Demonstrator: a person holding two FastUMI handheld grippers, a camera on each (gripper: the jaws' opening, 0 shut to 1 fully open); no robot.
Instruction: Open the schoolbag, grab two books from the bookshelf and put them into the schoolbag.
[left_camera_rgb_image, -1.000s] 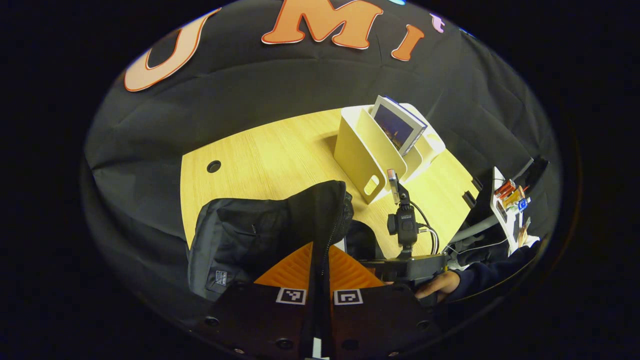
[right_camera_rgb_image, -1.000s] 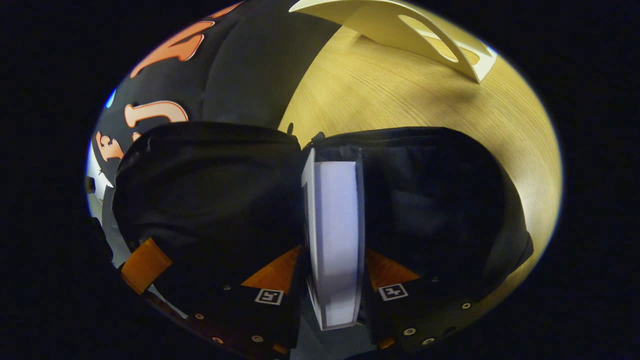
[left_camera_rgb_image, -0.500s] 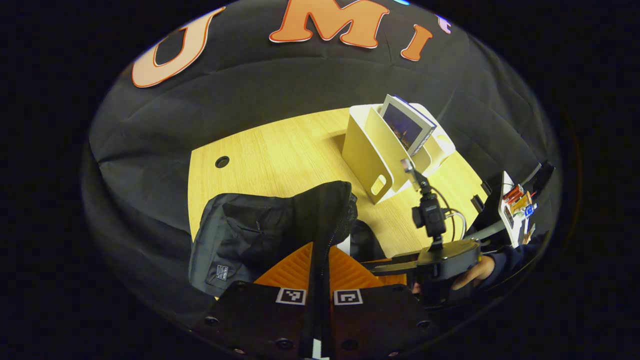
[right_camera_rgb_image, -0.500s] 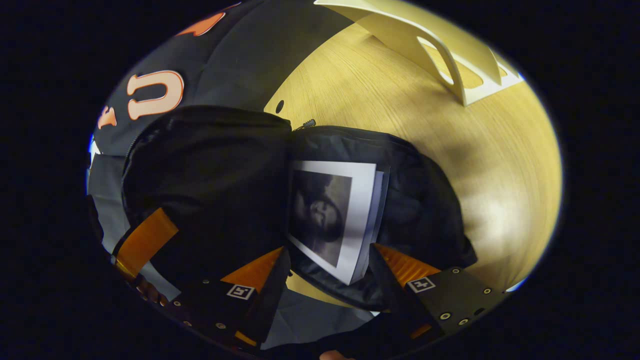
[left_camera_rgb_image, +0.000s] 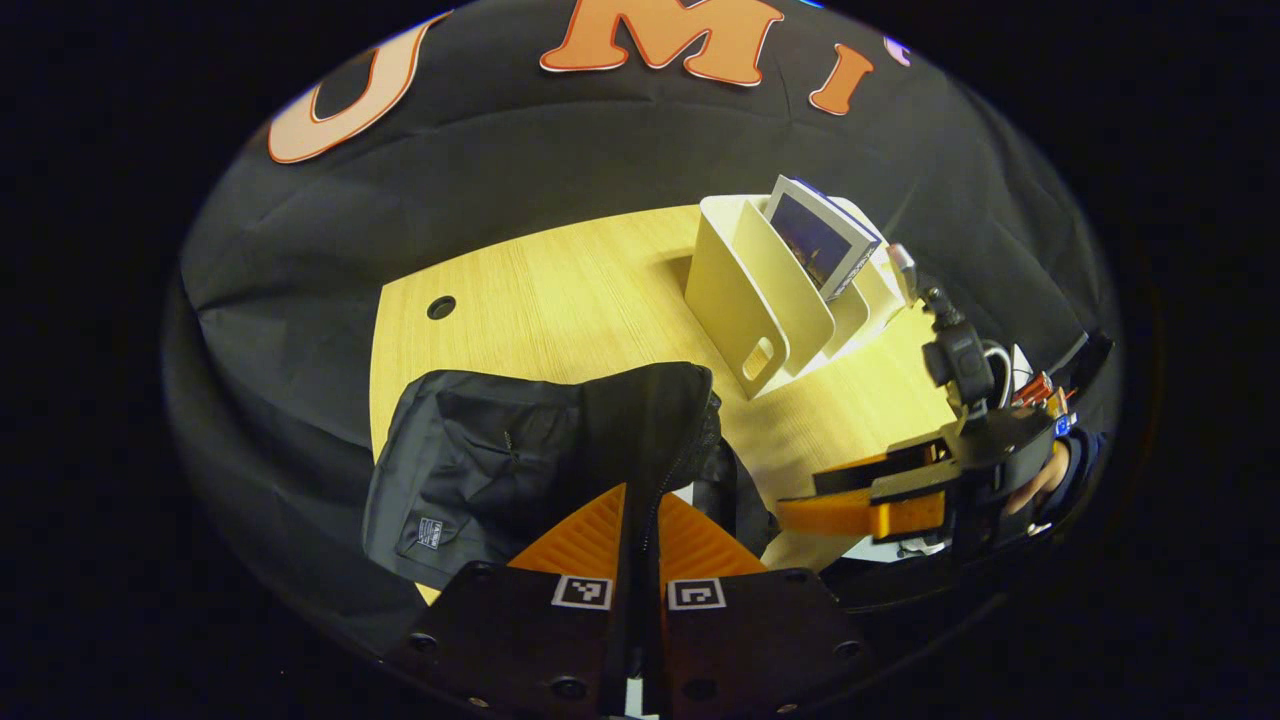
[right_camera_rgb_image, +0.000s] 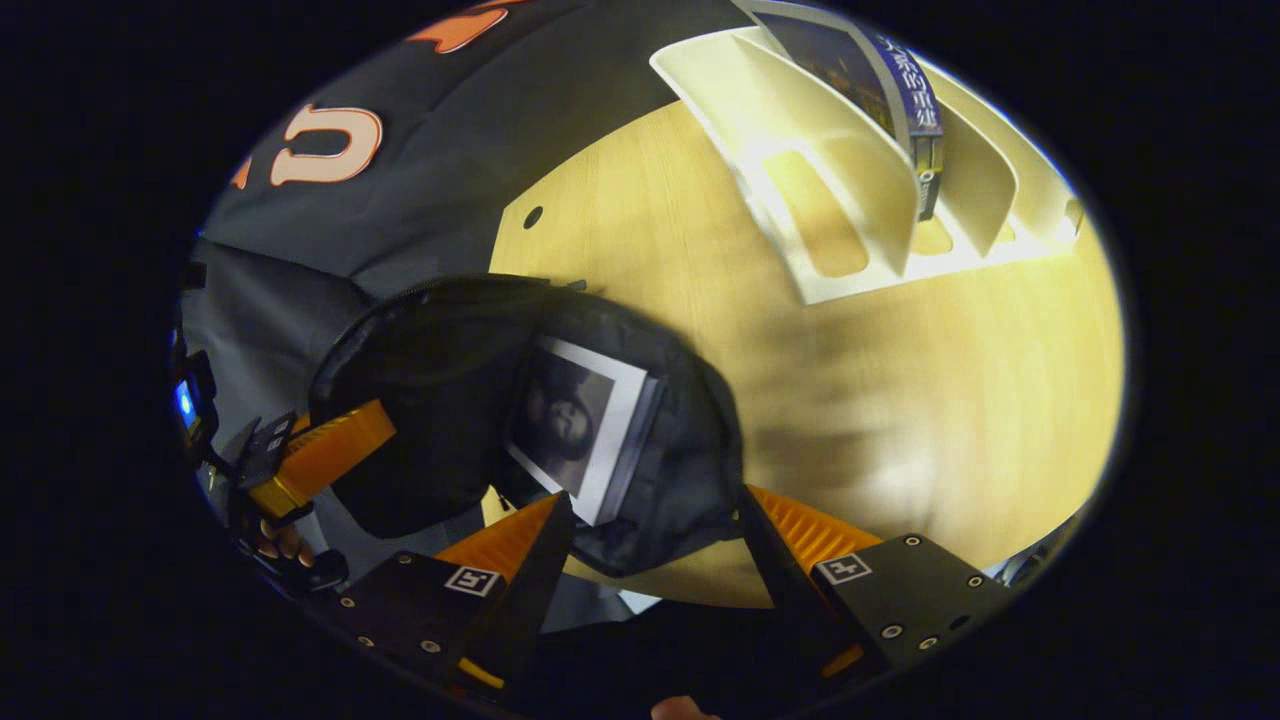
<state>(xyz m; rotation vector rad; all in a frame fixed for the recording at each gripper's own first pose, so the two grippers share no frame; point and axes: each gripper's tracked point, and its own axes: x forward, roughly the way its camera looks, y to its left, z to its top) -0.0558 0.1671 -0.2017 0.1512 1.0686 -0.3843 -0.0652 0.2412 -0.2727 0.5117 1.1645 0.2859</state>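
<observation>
Table (left_camera_rgb_image: 560, 300), light wood, cable hole near its far left corner. Black schoolbag (left_camera_rgb_image: 480, 470) at the table's near edge, lying flat, main compartment unzipped and gaping. Cream bookshelf (left_camera_rgb_image: 770, 300) (a slotted desktop file rack) toward the far right corner, well apart from the bag. One book (left_camera_rgb_image: 815, 240) with a dark cover leans in a middle slot of the rack; in the right gripper view the same book (right_camera_rgb_image: 880, 80) shows spine-on in the bookshelf (right_camera_rgb_image: 850, 190). Second book (right_camera_rgb_image: 575, 425), white-bordered cover with a dark picture, lies inside the open schoolbag (right_camera_rgb_image: 480, 400), cover up, partly under the raised flap. Left gripper (left_camera_rgb_image: 640, 520) pinched narrow on the bag's flap (left_camera_rgb_image: 650, 420) at the zip edge, holding it up. Right gripper (right_camera_rgb_image: 650, 535) spread wide, holding nothing, above the bag's near edge; also seen in the left gripper view (left_camera_rgb_image: 850, 500), off the bag's right side with a hand (left_camera_rgb_image: 1035, 480) behind it.
</observation>
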